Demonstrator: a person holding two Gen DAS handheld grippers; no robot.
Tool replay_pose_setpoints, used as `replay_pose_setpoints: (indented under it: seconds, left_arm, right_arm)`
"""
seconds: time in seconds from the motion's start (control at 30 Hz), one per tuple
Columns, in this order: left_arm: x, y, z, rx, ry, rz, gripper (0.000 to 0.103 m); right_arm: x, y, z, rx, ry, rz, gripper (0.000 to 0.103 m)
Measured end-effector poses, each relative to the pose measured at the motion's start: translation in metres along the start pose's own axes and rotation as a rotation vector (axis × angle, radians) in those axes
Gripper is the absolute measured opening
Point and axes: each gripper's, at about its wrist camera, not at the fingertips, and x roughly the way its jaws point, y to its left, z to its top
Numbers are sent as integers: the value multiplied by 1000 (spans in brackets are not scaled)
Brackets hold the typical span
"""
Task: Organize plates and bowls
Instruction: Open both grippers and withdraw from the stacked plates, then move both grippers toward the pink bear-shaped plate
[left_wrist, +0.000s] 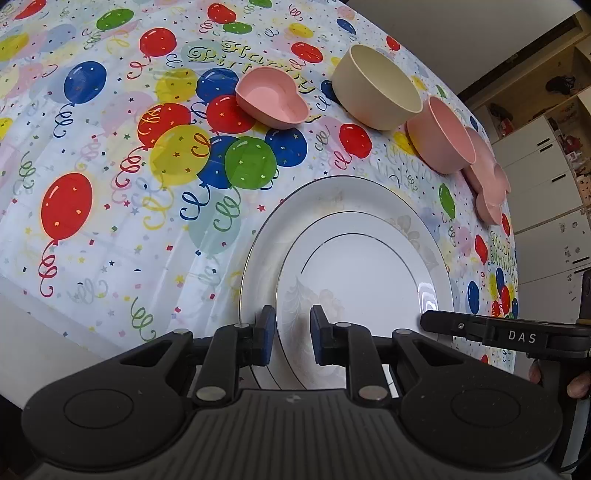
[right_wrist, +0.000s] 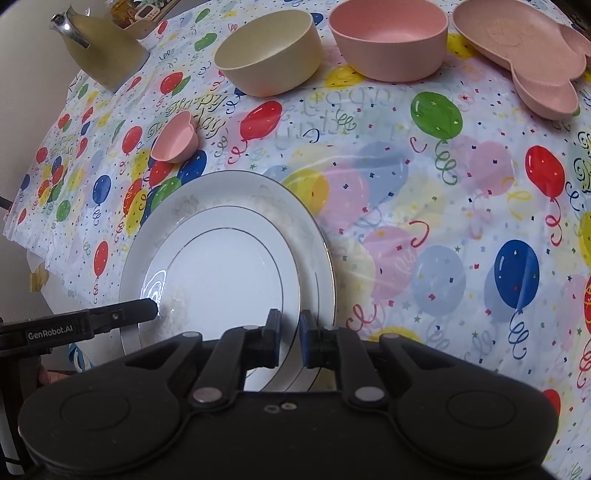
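White small plate (right_wrist: 221, 273) lies on the larger plate (right_wrist: 147, 229); both claws (left_wrist: 289, 334) (right_wrist: 289, 338) seemingly straddle its rim, slightly spread.

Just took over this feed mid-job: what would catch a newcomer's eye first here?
Two stacked white plates, the smaller plate on the larger plate, fill the near foreground, with both hand-held grippers at their near edge. Behind them on the loud balloon tablecloth stand a cream bowl and a pink bowl side by side, a small heart-shaped pink dish to the left.
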Motion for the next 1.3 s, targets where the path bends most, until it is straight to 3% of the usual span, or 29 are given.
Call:
replay_pose_setpoints:
  seconds: [0.4,0.7,0.87,1.07,1.13,1.2,1.3]
  left_arm:
    - [-20,-6,-1,33,-42,12,20]
    - [-56,-38,-6,165,-173,44,20]
    - [-75,-59,-10,225,-238,25,21]
    - [-90,-88,-14,301,-308,12,31]
    - [-92,-96,-13,307,-321,7,40]
    - [-96,-103,-14,315,-348,7,60]
    - [-97,-118,-12,342,-372,6,62]
  right_arm:
    - [-16,5,2,-26,-38,-31,21]
    - [-49,27,-8,-83,-142,-18,29]
    - [-75,40,-19,-121,-226,-20,36]
    - [-105,48,-29,-152,-308,-37,48]
    - [-115,47,-31,-156,-338,-52,55]
    - [-125,46,-33,-161,-366,-68,61]
    - [-138,42,-34,-163,-404,-91,65]
